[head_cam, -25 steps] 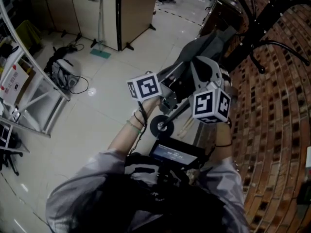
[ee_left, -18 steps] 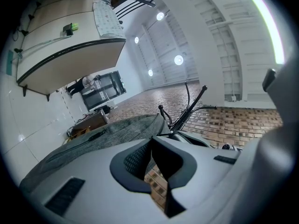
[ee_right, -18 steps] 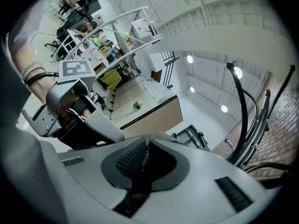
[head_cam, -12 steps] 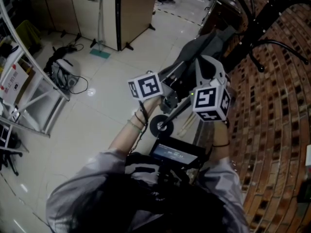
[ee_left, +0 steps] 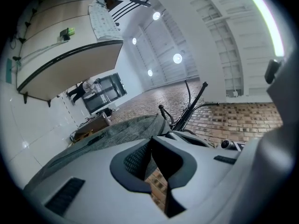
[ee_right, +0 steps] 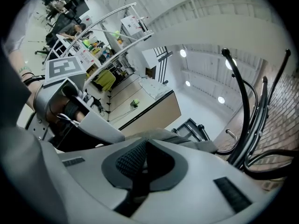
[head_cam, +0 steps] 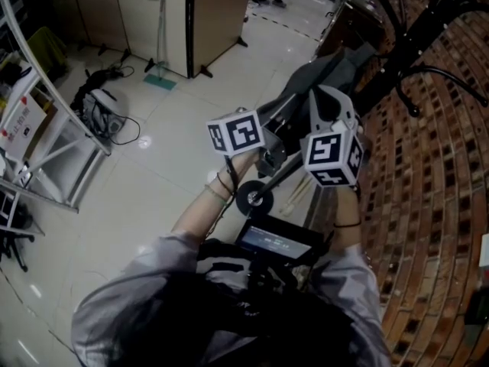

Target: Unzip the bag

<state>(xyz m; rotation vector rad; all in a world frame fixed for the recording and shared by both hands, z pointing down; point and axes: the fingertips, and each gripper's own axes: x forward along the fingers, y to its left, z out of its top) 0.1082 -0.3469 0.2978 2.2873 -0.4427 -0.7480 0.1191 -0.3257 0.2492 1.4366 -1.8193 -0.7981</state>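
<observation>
Right gripper (ee_right: 145,160) fills the lower foreground: grey jaws have just been closing, and the dark ribbed pads (ee_right: 133,160) now meet along a seam; whether anything thin is pinched there cannot be made out. Grey bag (ee_right: 161,134) fabric humps up just beyond the tips, and the left gripper (ee_right: 105,127) reaches in from the left, its marker cube (ee_right: 63,68) above a banded wrist (ee_right: 28,80). Black curved coat stand (ee_right: 243,111) rises at right; tan panel (ee_right: 154,113) and white tube rack (ee_right: 110,20) stand behind.
</observation>
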